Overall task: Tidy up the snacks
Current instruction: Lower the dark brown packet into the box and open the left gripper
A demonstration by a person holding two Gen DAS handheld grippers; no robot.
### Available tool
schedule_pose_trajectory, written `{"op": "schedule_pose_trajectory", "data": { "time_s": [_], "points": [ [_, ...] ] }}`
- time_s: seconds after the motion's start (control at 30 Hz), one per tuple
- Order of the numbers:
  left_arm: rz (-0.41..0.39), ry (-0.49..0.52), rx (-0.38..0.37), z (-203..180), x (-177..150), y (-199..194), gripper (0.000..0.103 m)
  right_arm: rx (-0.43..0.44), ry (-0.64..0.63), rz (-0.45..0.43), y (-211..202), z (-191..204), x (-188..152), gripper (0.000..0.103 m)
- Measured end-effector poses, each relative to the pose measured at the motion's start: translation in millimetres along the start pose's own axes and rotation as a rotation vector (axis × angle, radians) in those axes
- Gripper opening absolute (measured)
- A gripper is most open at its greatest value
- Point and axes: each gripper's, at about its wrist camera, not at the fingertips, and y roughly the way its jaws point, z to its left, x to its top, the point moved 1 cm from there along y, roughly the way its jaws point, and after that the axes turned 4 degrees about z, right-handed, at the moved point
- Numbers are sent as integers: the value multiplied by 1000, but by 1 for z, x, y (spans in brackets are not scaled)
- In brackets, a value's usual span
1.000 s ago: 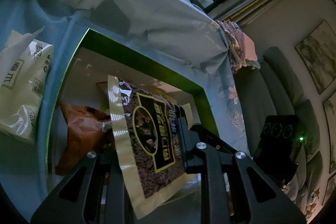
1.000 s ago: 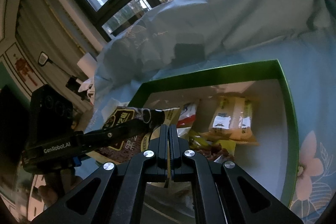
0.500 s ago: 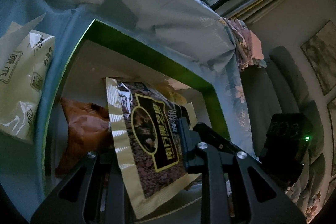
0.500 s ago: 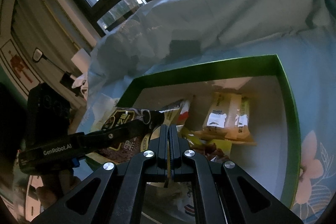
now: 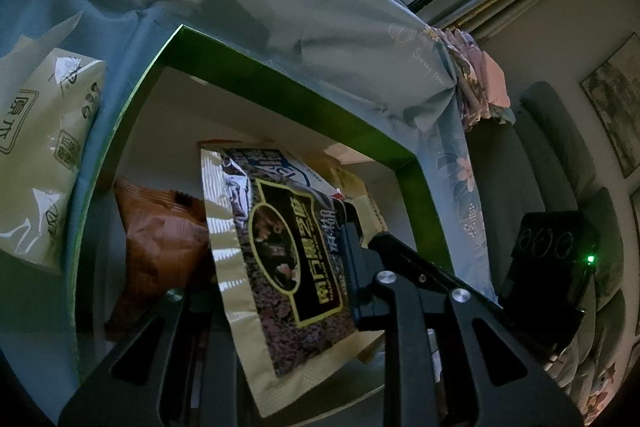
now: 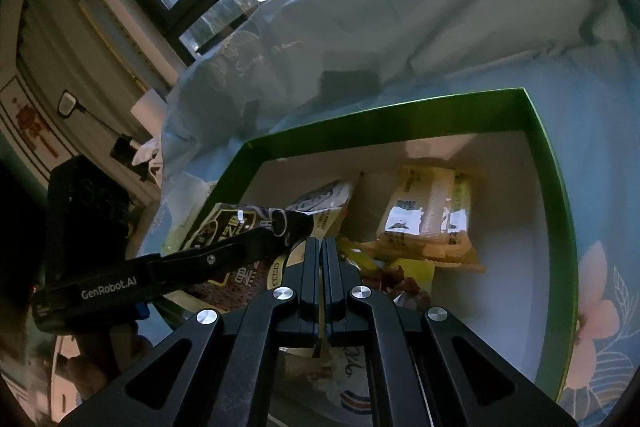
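The left gripper (image 5: 280, 267) is pinched onto a gold-edged brown snack packet (image 5: 276, 259), its pads pressing the packet's faces so the flat bag stands on edge over the green-rimmed box (image 5: 280, 83). The right gripper (image 6: 322, 259) is fully closed; a sliver of wrapper edge seems to sit low between its fingers, though what it belongs to I cannot tell.

The step in hand looks like lowering this packet into the box. To do it well, bring it down into the free floor toward 1 o'clock in the right wrist view, beside the pale yellow packet (image 6: 428, 219), and ease the grip only once the bottom seam rests on something (let go sooner and the slick foil would flop over the orange bag (image 5: 160, 239) at 9 o'clock in the left view).

In the left wrist view the packet's long axis runs from about 11 o'clock down to 5 o'clock, its top seam toward the box's far wall, printed face turned to the right.
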Motion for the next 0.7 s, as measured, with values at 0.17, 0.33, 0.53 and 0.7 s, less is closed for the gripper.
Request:
{"op": "schedule_pose_trajectory", "data": {
  "time_s": [0.17, 0.33, 0.53, 0.7],
  "points": [
    [0, -1, 0, 0, 0, 0, 23, -1, -1, 1, 0, 0, 0, 3],
    [0, 2, 3, 0, -1, 1, 23, -2, -1, 3, 0, 0, 0, 3],
    [-2, 15, 33, -1, -1, 3, 26, -13, -7, 10, 3, 0, -1, 3],
    [-9, 40, 71, -4, -2, 6, 28, -18, -2, 16, 2, -2, -2, 3]
  ]
}}
